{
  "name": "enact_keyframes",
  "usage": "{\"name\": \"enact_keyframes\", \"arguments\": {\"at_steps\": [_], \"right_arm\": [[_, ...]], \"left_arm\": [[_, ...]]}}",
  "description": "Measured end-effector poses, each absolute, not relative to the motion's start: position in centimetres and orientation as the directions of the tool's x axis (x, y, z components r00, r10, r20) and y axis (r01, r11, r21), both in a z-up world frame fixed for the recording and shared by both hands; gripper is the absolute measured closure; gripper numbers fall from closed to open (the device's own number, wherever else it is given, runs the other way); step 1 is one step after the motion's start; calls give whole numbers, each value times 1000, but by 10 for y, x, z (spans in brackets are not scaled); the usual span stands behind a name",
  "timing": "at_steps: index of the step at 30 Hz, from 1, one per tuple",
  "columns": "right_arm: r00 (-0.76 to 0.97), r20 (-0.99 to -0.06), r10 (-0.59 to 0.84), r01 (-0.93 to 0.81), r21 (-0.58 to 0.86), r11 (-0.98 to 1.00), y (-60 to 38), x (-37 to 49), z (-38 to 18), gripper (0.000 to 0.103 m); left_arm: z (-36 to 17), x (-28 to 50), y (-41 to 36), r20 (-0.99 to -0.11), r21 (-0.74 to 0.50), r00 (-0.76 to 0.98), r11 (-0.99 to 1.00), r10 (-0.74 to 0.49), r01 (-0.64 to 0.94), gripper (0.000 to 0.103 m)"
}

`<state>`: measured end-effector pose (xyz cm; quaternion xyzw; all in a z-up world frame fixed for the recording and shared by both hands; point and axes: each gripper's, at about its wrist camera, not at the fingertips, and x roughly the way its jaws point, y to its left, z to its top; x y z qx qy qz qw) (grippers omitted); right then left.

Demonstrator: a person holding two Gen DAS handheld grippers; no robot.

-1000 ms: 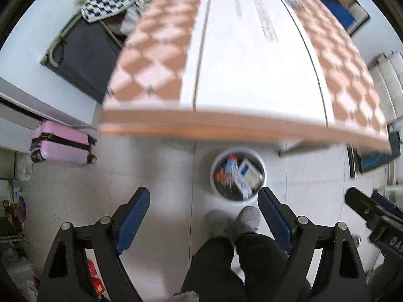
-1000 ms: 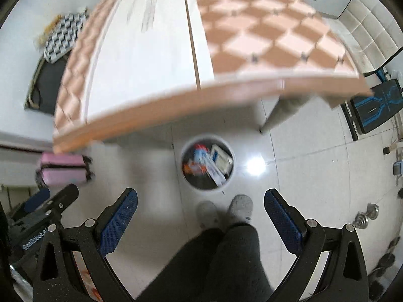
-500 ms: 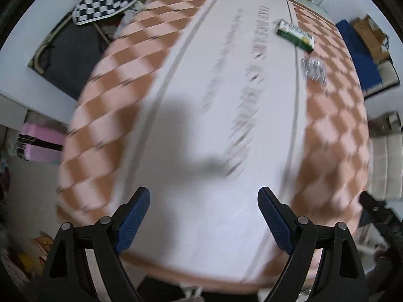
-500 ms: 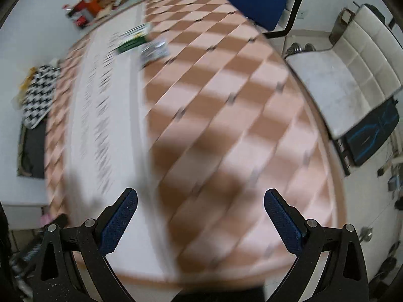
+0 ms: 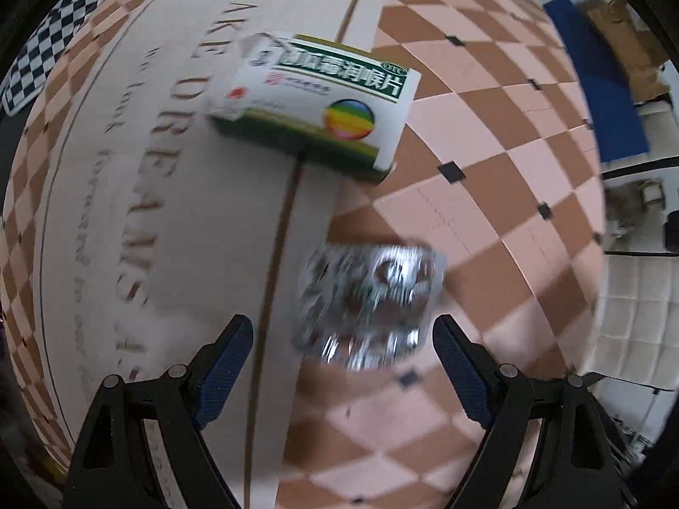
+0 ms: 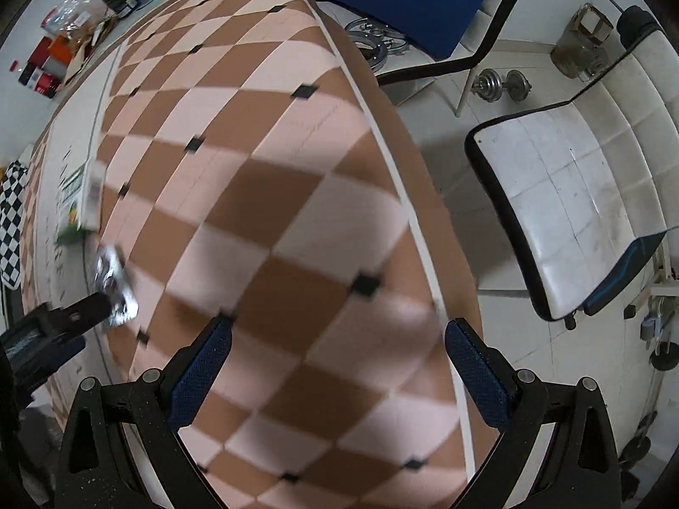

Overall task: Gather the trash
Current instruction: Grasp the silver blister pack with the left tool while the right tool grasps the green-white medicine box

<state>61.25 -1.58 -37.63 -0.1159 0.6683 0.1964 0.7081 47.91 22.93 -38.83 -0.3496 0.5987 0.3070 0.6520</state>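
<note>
The left gripper (image 5: 343,339) hangs over the counter (image 5: 488,195), jaws spread, with a crumpled foil blister pack (image 5: 369,297) lying between and just ahead of its fingertips. Beyond the pack lies a white-and-green box (image 5: 314,102) marked "OTC" with Chinese characters and a rainbow disc; the cloth reads "DREAMS". The right gripper (image 6: 337,348), jaws spread, holds nothing.

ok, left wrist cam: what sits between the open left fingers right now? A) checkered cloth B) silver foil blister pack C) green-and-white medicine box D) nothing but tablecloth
B: the silver foil blister pack lies on the tablecloth just ahead of the open left gripper, in line with the gap between its fingers; the medicine box lies farther off.
</note>
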Motion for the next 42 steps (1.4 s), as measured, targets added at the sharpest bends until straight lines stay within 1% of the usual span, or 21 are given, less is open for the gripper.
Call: {"name": "enact_keyframes", "arguments": {"at_steps": [1, 2, 5, 6, 8, 9, 12, 14, 17, 20, 21, 23, 24, 28, 30, 33, 35, 37, 38, 39, 42], "right_arm": [[25, -992, 124, -437, 100, 894, -12, 617, -379, 1], [20, -992, 123, -444, 101, 890, -10, 619, -380, 1], [15, -993, 119, -473, 98, 876, -2, 623, -383, 1], [14, -993, 117, -486, 95, 869, 1, 624, -382, 1], [15, -993, 118, -507, 94, 857, 5, 623, -379, 1], [16, -992, 121, -522, 95, 848, 8, 623, -375, 1], [20, -991, 136, -578, 100, 810, 22, 622, -363, 1], [-10, -987, 158, -632, 128, 764, 40, 621, -357, 1], [-50, -985, 167, -755, 146, 640, 90, 612, -345, 1], [-46, -994, 99, -902, 84, 423, 159, 587, -339, 1], [-25, -997, 75, -946, 48, 321, 184, 575, -339, 1], [30, -999, 39, -986, -23, 163, 221, 555, -341, 1], [72, -997, 19, -995, -71, 64, 243, 544, -346, 1], [177, -983, -42, -977, -170, -129, 292, 524, -370, 1], [197, -978, -73, -964, -180, -194, 306, 518, -386, 1], [174, -977, -119, -962, -143, -234, 318, 512, -405, 2], [159, -980, -122, -963, -127, -236, 320, 514, -408, 3], [109, -986, -130, -975, -80, -206, 320, 521, -408, 9], [72, -988, -136, -982, -46, -185, 321, 523, -407, 19], [46, -990, -131, -987, -24, -162, 320, 526, -404, 24], [42, -992, -115, -996, -32, -85, 309, 537, -401, 26]], "left_arm": [[-391, 482, 229, -997, -64, 77, 567, -1, -821, 23], [-390, 483, 228, -997, -39, 70, 565, 34, -824, 31], [-383, 482, 221, -991, -27, 98, 574, 93, -818, 52], [-382, 481, 220, -990, -25, 102, 577, 101, -816, 54], [-380, 477, 218, -987, -26, 113, 589, 111, -808, 62], [-379, 475, 218, -987, -17, 110, 593, 120, -805, 63], [-369, 446, 228, -982, -1, 107, 558, 158, -830, 64], [-360, 423, 243, -977, 5, 106, 514, 187, -858, 64], [-346, 384, 266, -966, 24, 86, 418, 244, -908, 64], [-343, 361, 284, -961, 29, 60, 314, 270, -949, 64], [-342, 354, 285, -960, 32, 51, 288, 274, -957, 64], [-349, 351, 295, -963, 33, 34, 242, 269, -970, 64], [-353, 347, 300, -964, 31, 30, 225, 264, -974, 64], [-359, 339, 307, -968, 21, 25, 179, 250, -984, 64], [-362, 339, 310, -968, 23, 23, 178, 249, -984, 64], [-365, 338, 313, -970, 14, 30, 183, 239, -983, 64], [-364, 337, 315, -970, 11, 35, 187, 242, -982, 64], [-360, 337, 311, -968, 11, 39, 196, 249, -981, 64], [-359, 337, 310, -967, 8, 42, 198, 250, -980, 64], [-357, 336, 309, -967, 4, 47, 199, 251, -980, 64], [-350, 333, 303, -965, -6, 61, 211, 256, -978, 64]]}}
